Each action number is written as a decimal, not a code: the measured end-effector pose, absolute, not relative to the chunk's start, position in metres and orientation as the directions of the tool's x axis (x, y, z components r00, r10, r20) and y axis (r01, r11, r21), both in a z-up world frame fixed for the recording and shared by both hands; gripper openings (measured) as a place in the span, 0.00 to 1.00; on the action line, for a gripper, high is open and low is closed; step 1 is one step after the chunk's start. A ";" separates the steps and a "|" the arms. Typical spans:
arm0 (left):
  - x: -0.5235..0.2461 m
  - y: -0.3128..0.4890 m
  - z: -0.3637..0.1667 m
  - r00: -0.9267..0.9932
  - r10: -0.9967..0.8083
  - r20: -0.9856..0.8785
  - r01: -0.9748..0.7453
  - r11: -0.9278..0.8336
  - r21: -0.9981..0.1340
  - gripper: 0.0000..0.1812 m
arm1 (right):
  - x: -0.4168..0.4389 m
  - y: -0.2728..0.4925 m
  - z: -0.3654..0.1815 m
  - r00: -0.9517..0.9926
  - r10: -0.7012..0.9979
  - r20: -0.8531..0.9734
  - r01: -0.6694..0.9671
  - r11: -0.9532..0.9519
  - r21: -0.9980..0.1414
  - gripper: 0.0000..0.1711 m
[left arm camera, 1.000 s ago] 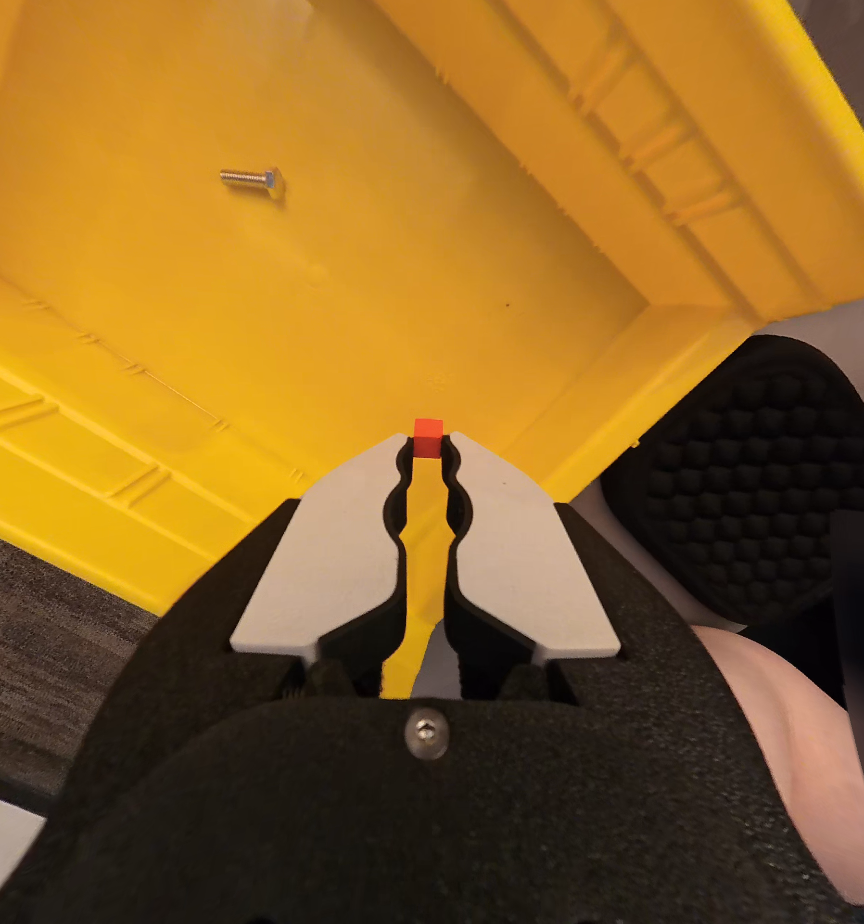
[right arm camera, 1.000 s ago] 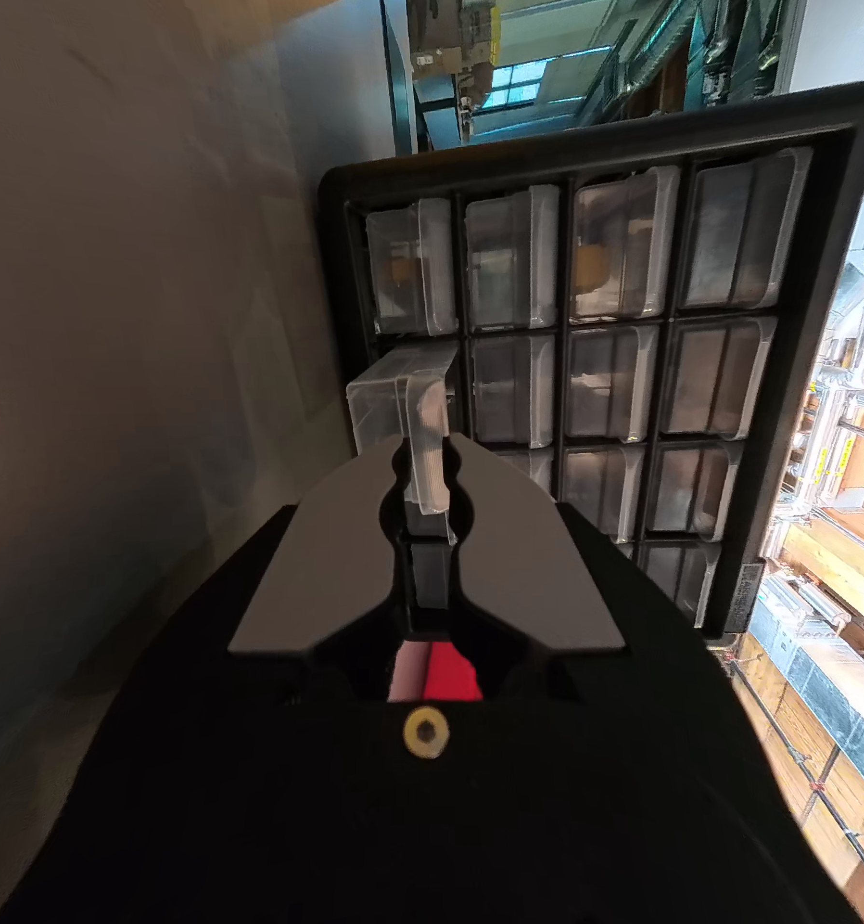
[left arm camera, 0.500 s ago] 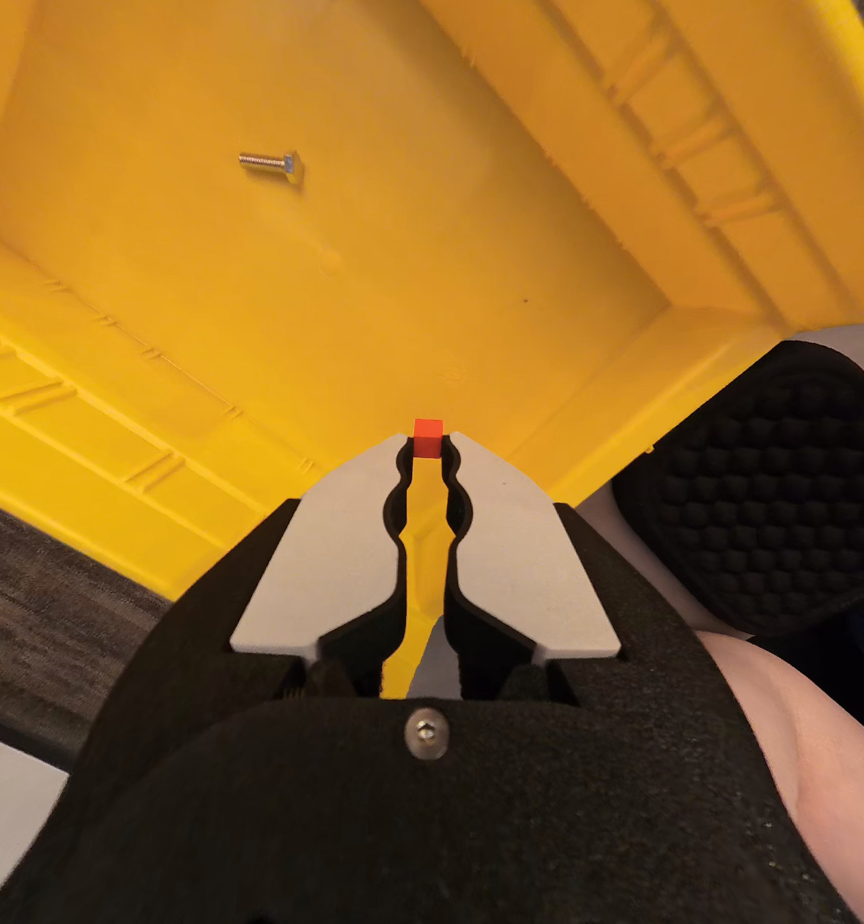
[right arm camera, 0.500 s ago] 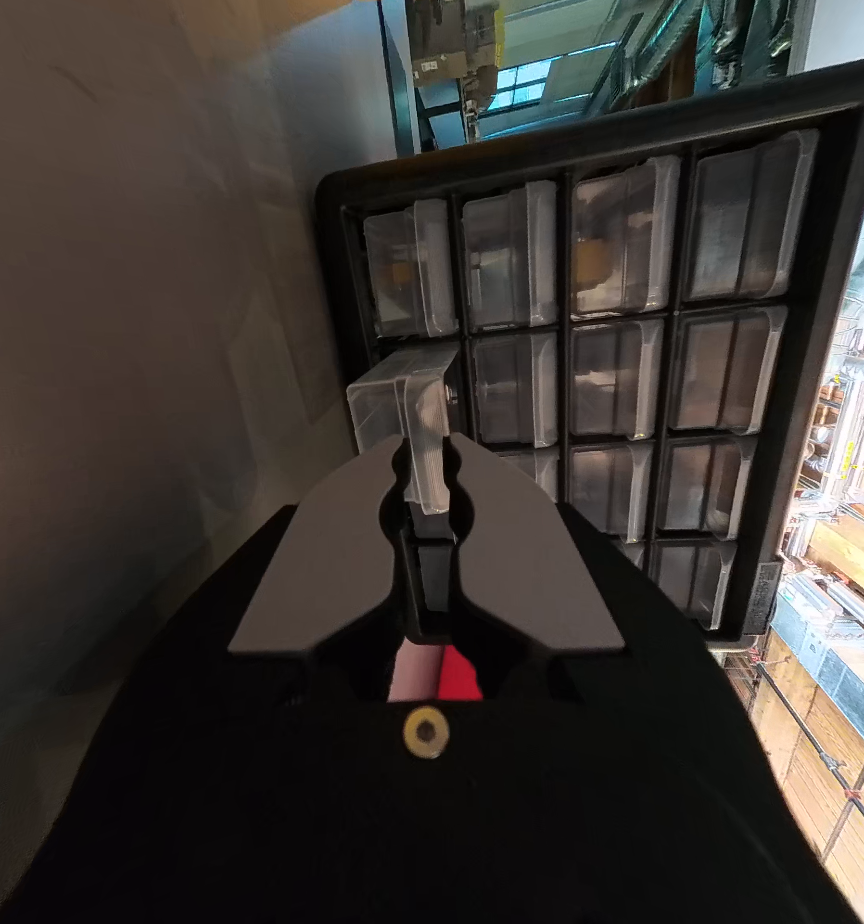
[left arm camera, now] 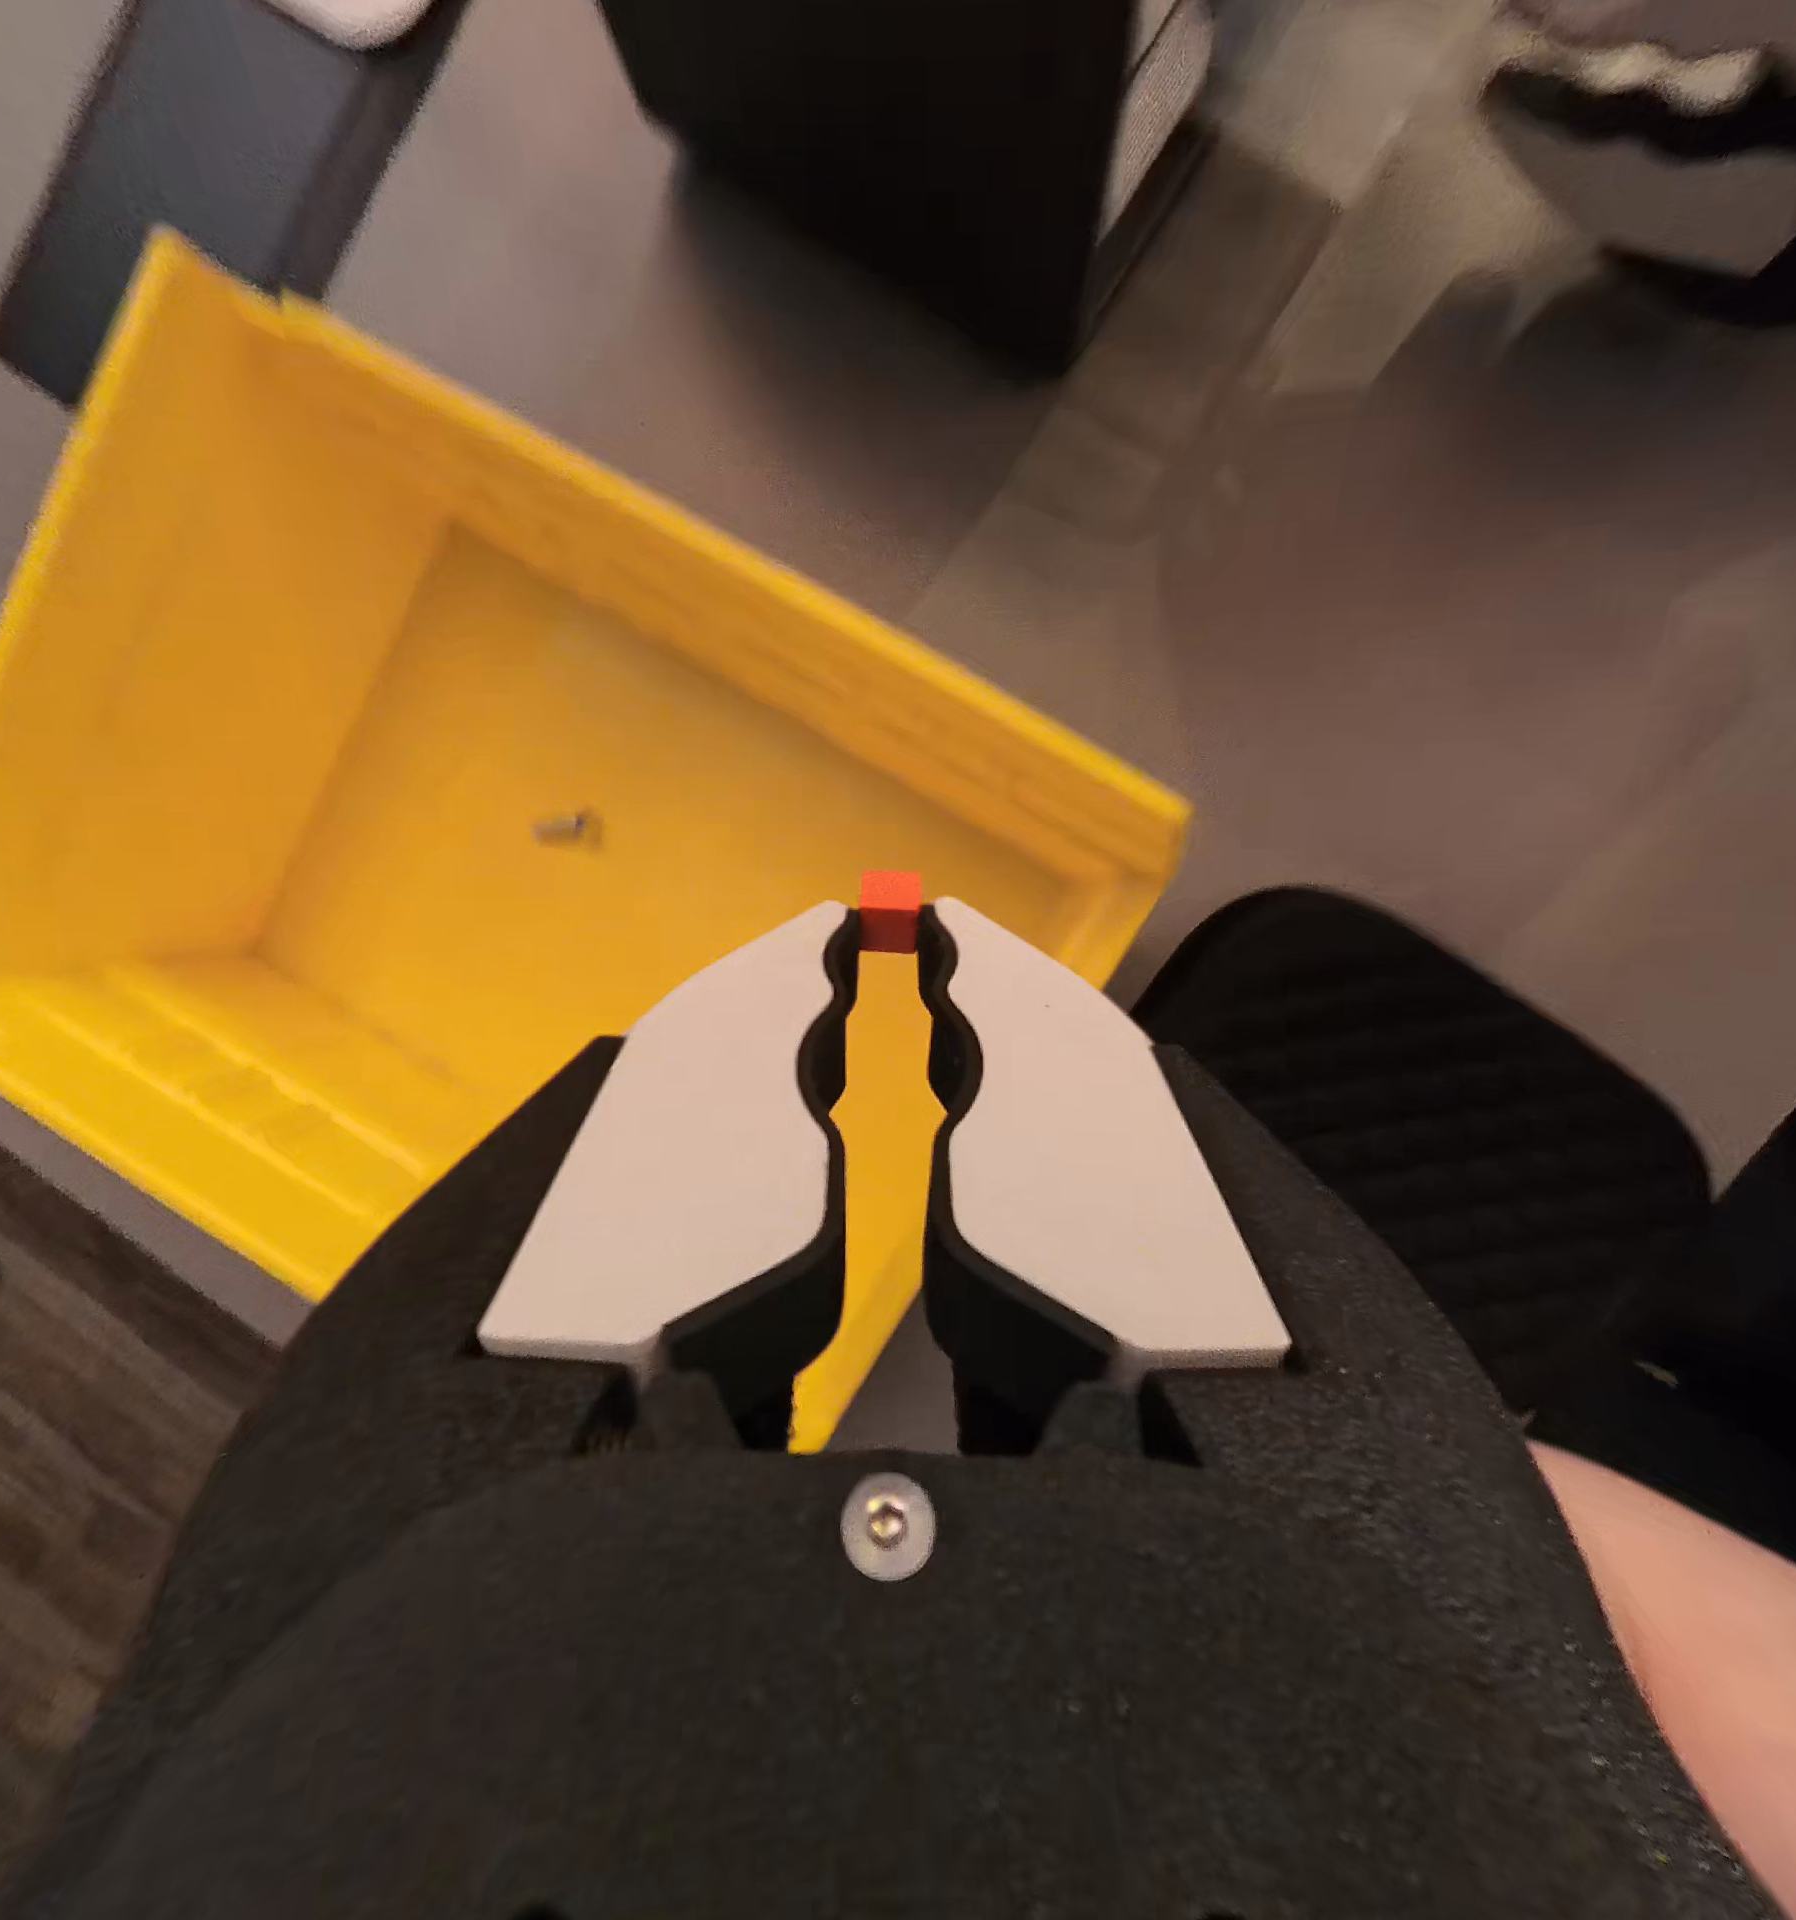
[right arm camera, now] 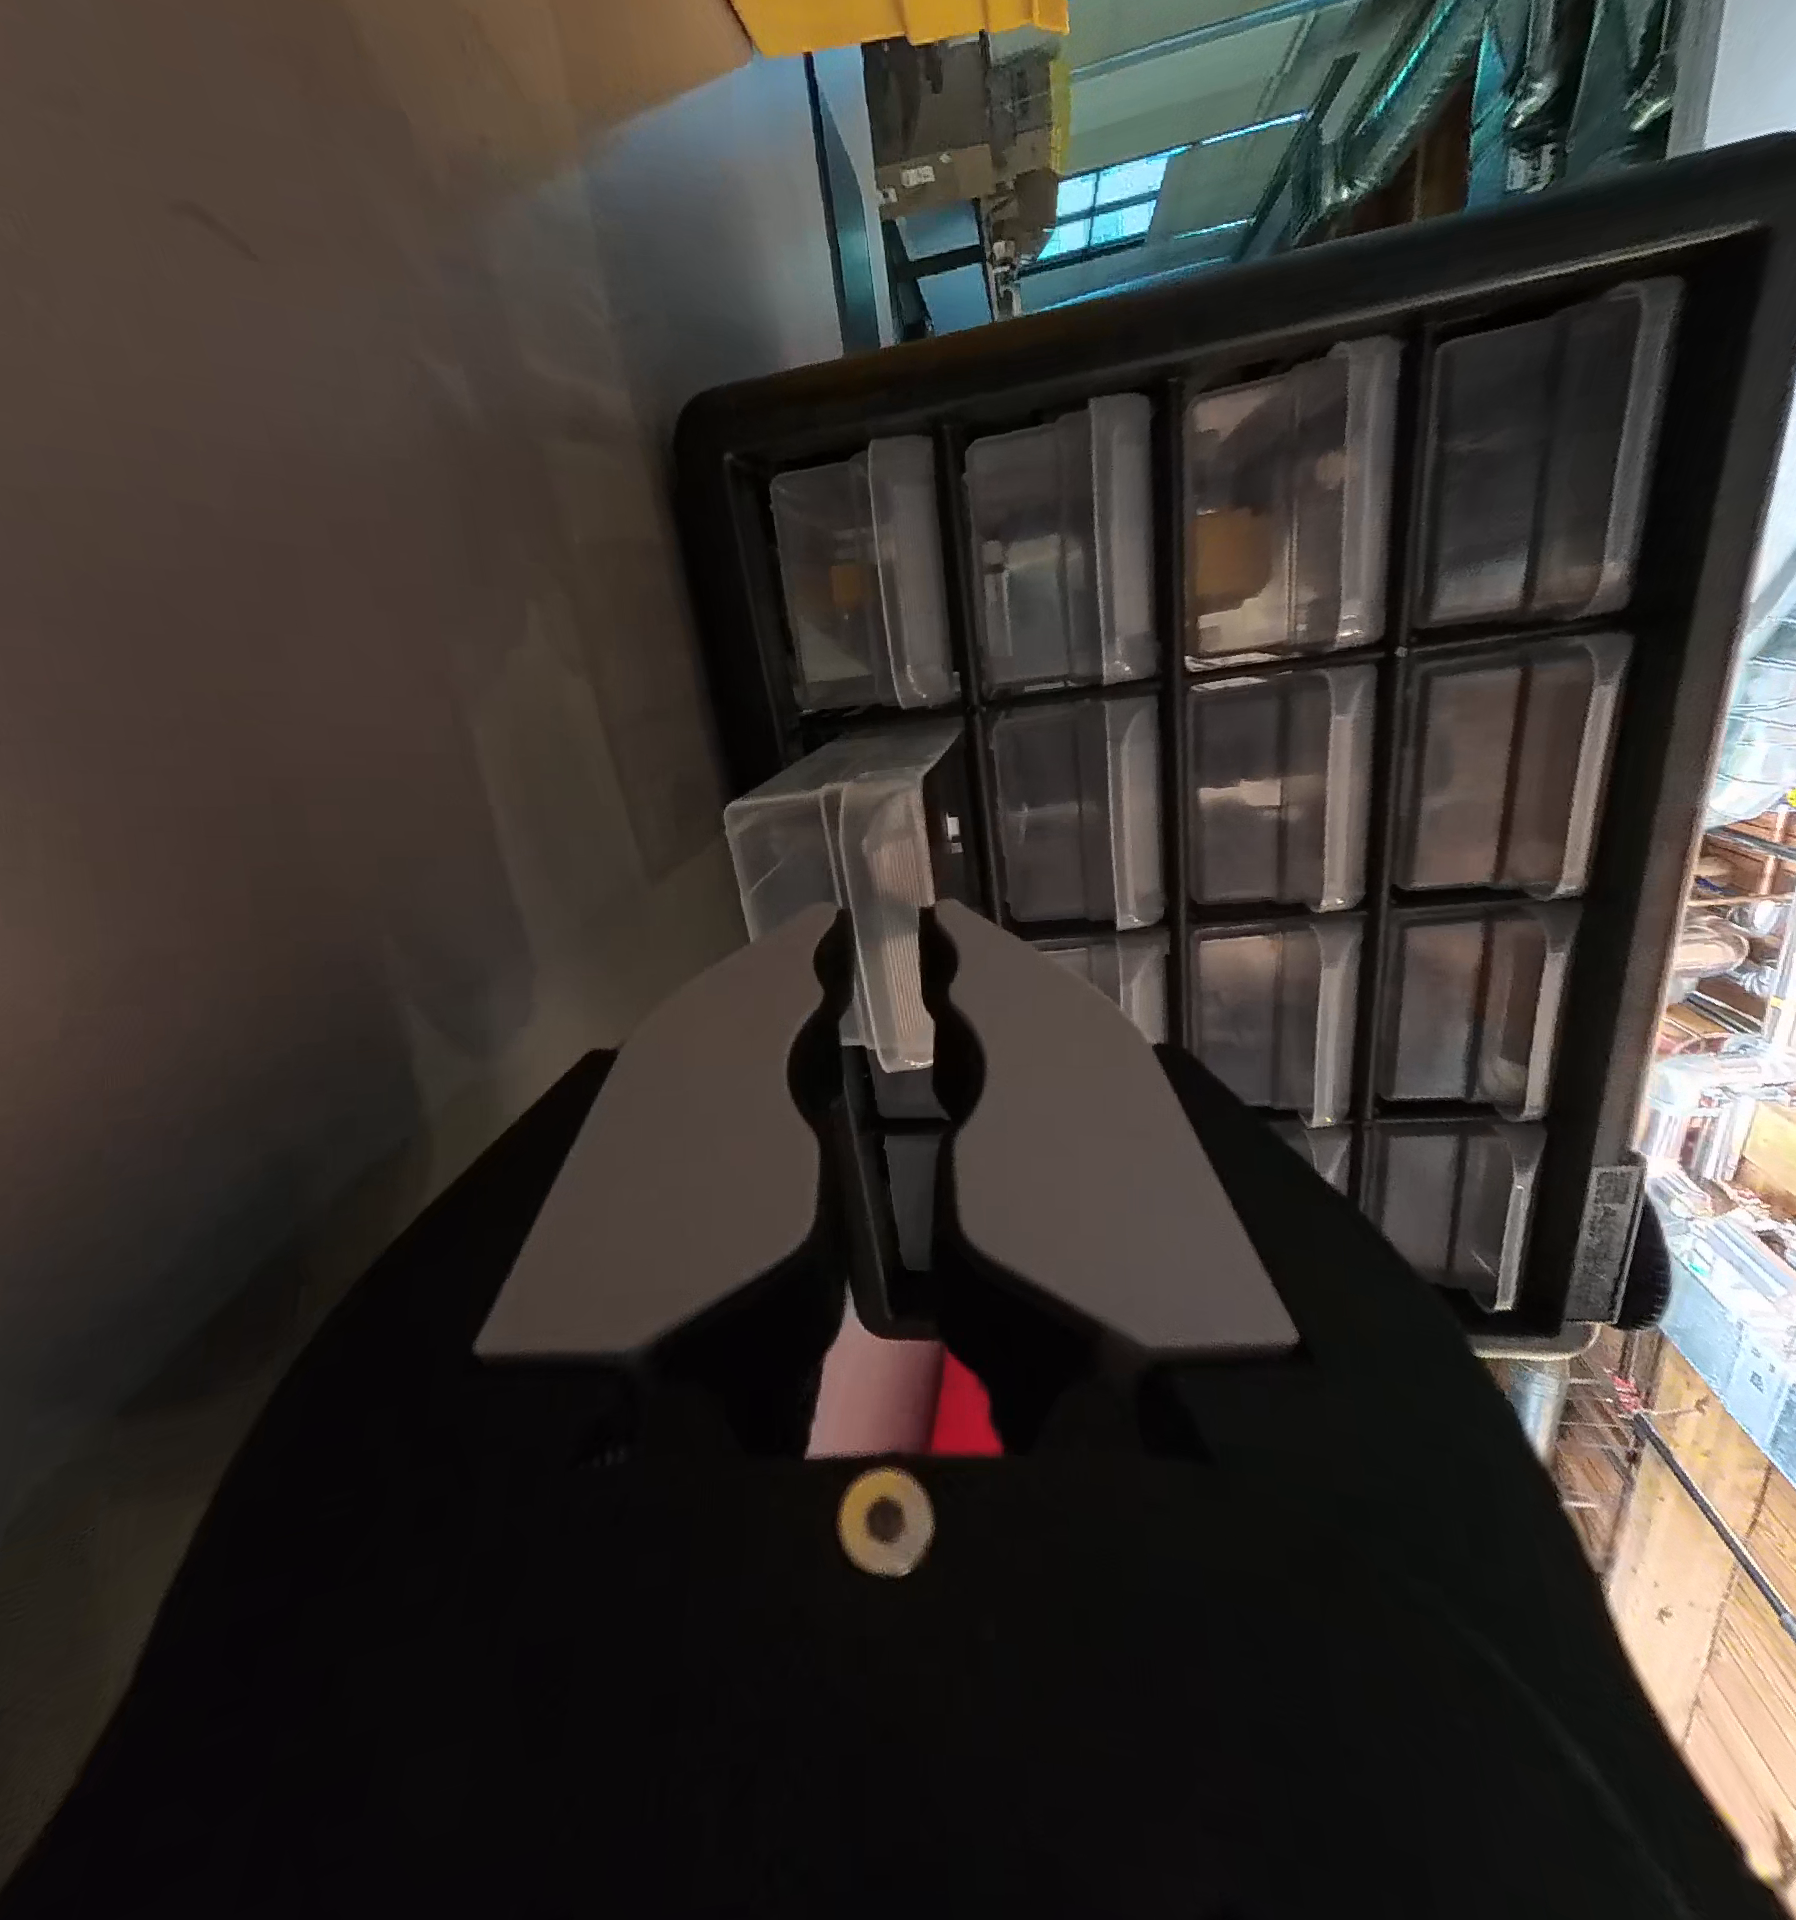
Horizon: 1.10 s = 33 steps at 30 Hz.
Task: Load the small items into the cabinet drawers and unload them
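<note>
The left gripper (left arm camera: 891, 914) has risen well above the yellow bin (left arm camera: 281, 1122) and still pinches the small red cube (left arm camera: 891, 912) at its tips (one screw (left arm camera: 569, 828) remains in the bin). The right gripper (right arm camera: 889, 914) stays closed on the handle of the pulled-out drawer (right arm camera: 832, 842) of the cabinet (right arm camera: 1746, 727), so I judge the cube goes there next.

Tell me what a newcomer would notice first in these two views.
First, the small red cube pinched at the tips of the left gripper, bright against the yellow bin behind it, where one bolt lies on the floor of the bin. Next, the right gripper clamped on the handle of a clear drawer pulled partway out of the black cabinet.
</note>
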<state>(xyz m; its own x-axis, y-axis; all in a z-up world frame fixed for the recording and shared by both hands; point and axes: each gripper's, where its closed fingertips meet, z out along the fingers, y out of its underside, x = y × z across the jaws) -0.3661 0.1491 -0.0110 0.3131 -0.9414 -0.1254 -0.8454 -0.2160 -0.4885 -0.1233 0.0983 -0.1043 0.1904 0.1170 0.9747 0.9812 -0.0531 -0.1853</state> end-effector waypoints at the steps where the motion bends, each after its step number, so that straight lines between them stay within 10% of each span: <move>1: -0.353 0.142 -0.005 0.284 -0.950 -0.128 -0.837 -0.180 -0.517 0.06 | -0.124 0.097 -0.104 0.194 0.119 0.974 0.981 -0.050 -0.190 0.08; 16: -0.171 0.088 -0.038 0.100 -0.973 -0.207 -0.840 0.029 -0.541 0.06 | -0.127 0.091 -0.107 0.199 0.156 0.968 0.980 -0.022 -0.198 0.08; 33: -0.120 0.111 -0.121 -0.173 -0.945 -0.277 -0.985 0.169 0.037 0.06 | -0.129 0.078 -0.102 0.238 0.192 0.952 0.970 -0.004 -0.242 0.07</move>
<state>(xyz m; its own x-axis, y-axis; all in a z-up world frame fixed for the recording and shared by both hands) -0.1202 0.1109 -0.1213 -0.1730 -0.9451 -0.2773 -0.9849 0.1694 0.0368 -0.1295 0.0782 -0.1023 0.2383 0.1919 0.9520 0.9702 -0.0038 -0.2421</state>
